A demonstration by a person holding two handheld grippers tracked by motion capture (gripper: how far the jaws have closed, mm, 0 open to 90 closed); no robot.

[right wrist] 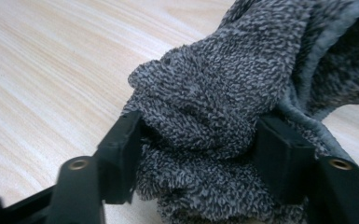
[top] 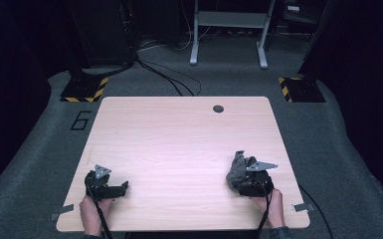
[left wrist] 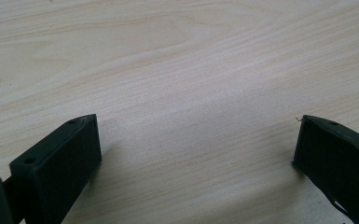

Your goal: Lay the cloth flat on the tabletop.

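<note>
High view: right gripper (top: 242, 172) at the near right of the wooden table (top: 179, 139), jaws pressed into both sides of a bunched grey terry cloth (right wrist: 214, 107). Left gripper (left wrist: 196, 154) near left, jaws spread wide over bare wood, holding nothing.

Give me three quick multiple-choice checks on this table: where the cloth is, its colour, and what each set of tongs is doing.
1. Where is the cloth?
A. Near the table's far edge
B. At the near right, by the right tongs
C. On the floor

2. What colour is the cloth?
A. Grey
B. Red
C. White

3. How do the left tongs stand?
A. Shut on the cloth
B. Shut on nothing
C. Open over bare wood

Answers: 1 B, the high view shows it at the right hand. 2 A, the right gripper view shows grey terry pinched between the jaws. 3 C, the left gripper view shows jaws wide apart with wood between.
</note>
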